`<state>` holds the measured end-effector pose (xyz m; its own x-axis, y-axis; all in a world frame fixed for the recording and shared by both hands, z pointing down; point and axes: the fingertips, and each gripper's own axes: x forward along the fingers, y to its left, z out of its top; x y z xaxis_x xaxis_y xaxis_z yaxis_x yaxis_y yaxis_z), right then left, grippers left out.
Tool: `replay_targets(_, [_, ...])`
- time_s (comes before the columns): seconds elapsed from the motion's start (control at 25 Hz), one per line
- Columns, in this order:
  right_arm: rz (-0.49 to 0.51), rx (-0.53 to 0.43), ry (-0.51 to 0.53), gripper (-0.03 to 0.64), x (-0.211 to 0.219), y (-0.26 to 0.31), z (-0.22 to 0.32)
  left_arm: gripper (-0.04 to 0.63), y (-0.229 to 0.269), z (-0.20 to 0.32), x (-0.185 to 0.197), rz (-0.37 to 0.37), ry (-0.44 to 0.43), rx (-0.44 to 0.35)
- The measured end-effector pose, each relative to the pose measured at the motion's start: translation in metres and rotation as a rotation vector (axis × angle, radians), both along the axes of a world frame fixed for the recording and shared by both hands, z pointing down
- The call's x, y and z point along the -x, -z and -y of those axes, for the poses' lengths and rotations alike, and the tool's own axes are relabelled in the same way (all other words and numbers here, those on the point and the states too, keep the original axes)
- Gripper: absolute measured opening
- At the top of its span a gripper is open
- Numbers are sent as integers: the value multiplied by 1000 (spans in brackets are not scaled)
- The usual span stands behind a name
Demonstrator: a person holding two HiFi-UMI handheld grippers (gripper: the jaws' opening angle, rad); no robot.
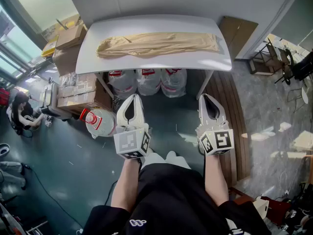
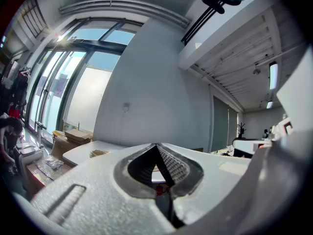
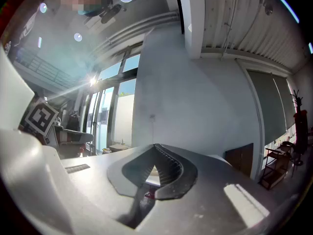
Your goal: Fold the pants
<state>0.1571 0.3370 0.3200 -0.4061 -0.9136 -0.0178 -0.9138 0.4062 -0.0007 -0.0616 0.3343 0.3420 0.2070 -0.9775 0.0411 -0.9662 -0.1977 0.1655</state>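
Note:
Beige pants (image 1: 156, 44) lie stretched lengthwise across a white table (image 1: 98, 60) at the top of the head view. Both grippers are held level well short of the table, over the floor. My left gripper (image 1: 133, 98) is shut with its tips touching and nothing between them; its closed tips (image 2: 156, 145) show in the left gripper view. My right gripper (image 1: 205, 97) is also shut and empty, its tips (image 3: 156, 146) meeting in the right gripper view. A corner of the table (image 2: 83, 153) shows far off in the left gripper view.
Clear plastic bags (image 1: 146, 80) sit under the table. Cardboard boxes (image 1: 71, 45) are stacked at its left, with a large water bottle (image 1: 98, 121) nearby. A brown panel (image 1: 237, 31) leans at the right. A seated person (image 1: 19, 112) is at far left.

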Motion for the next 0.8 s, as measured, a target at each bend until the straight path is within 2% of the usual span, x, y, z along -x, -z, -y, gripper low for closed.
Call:
replay_targets(0.2, [73, -22, -32, 6, -11, -3, 1, 2, -2, 0, -3, 7, -7, 0])
replay_targets(0.52, [97, -42, -41, 6, -27, 2, 5, 2, -6, 2, -8, -7, 7, 19])
replay_targets(0.8, [118, -53, -42, 6, -55, 5, 5, 2, -6, 3, -29, -15, 15, 20])
